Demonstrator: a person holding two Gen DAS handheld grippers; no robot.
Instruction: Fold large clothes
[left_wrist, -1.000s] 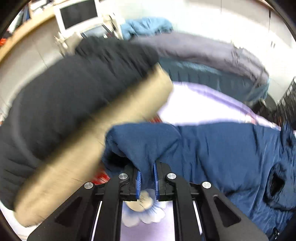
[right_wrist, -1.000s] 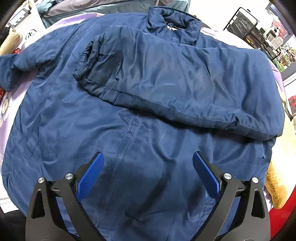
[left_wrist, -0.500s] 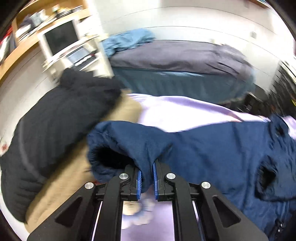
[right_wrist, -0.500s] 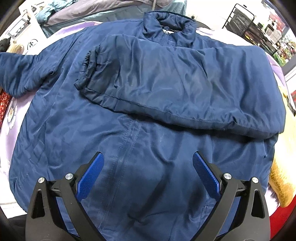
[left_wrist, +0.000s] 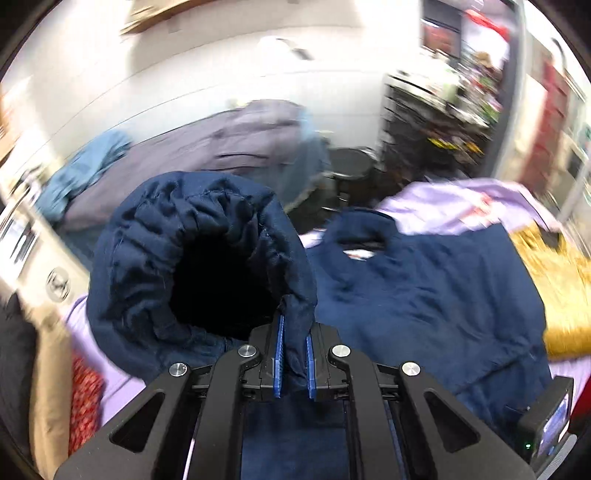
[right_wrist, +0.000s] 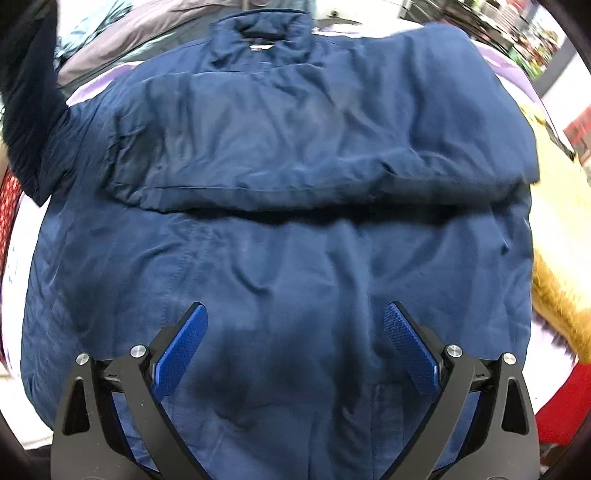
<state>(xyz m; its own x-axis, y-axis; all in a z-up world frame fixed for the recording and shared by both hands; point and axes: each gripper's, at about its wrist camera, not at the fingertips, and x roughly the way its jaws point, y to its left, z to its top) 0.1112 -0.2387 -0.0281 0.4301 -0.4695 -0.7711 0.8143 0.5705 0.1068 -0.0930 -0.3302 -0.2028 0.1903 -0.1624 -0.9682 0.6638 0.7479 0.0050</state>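
A navy blue padded jacket (right_wrist: 288, 258) lies spread on a lilac sheet, collar (right_wrist: 262, 33) at the far side. One sleeve (right_wrist: 314, 147) is folded across its chest. The other sleeve (right_wrist: 29, 110) is lifted off the bed at the left. In the left wrist view my left gripper (left_wrist: 294, 328) is shut on the edge of that sleeve's elastic cuff (left_wrist: 199, 258), whose dark opening faces the camera, with the jacket body (left_wrist: 424, 295) beyond. My right gripper (right_wrist: 295, 321) hovers open over the jacket's lower front, nothing between its fingers.
A mustard-yellow garment (right_wrist: 561, 251) lies at the jacket's right, something red (right_wrist: 565, 406) below it. Grey and teal bedding (left_wrist: 236, 144) is piled beyond the bed. A dark garment and tan item (left_wrist: 48, 369) sit at the left. Shelving (left_wrist: 436, 122) stands at the back right.
My left gripper has swung far to the right with the cuff, lifting the sleeve over the jacket body. The right gripper drifted slightly and stayed open.
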